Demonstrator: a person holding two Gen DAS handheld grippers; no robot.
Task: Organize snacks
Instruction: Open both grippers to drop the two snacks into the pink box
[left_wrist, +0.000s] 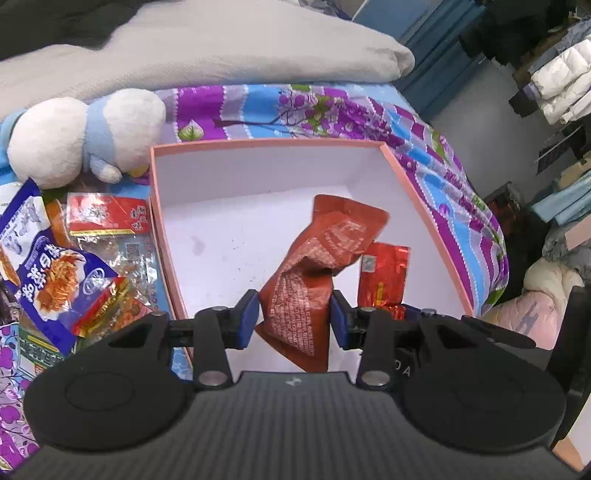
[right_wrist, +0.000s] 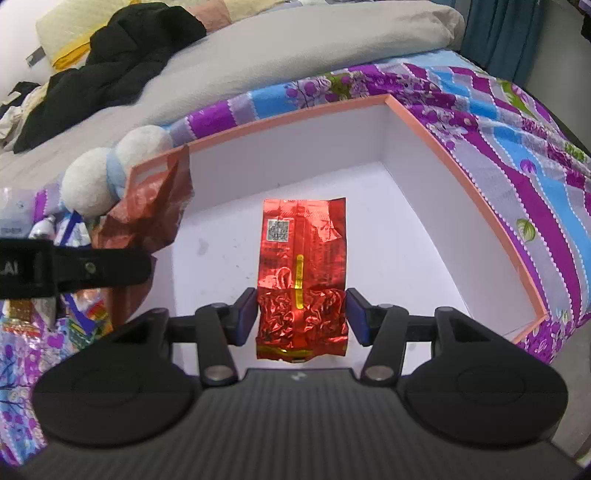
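A pink box with a white inside (left_wrist: 258, 177) lies on the bed; it also shows in the right wrist view (right_wrist: 424, 155). My left gripper (left_wrist: 294, 317) is shut on a brown-orange snack bag (left_wrist: 325, 251) held over the box; the same bag shows at the left in the right wrist view (right_wrist: 151, 210). My right gripper (right_wrist: 301, 317) has its pads on both sides of a shiny red foil packet (right_wrist: 303, 266) over the box floor, and the packet also shows in the left wrist view (left_wrist: 384, 277). Loose snack packets (left_wrist: 74, 266) lie left of the box.
A white and blue plush toy (left_wrist: 85, 136) sits at the box's far left corner. A grey duvet (left_wrist: 221, 48) lies behind the box. The purple and blue floral sheet (right_wrist: 535, 177) drops off at the bed's right edge. Black clothing (right_wrist: 122, 62) lies on the duvet.
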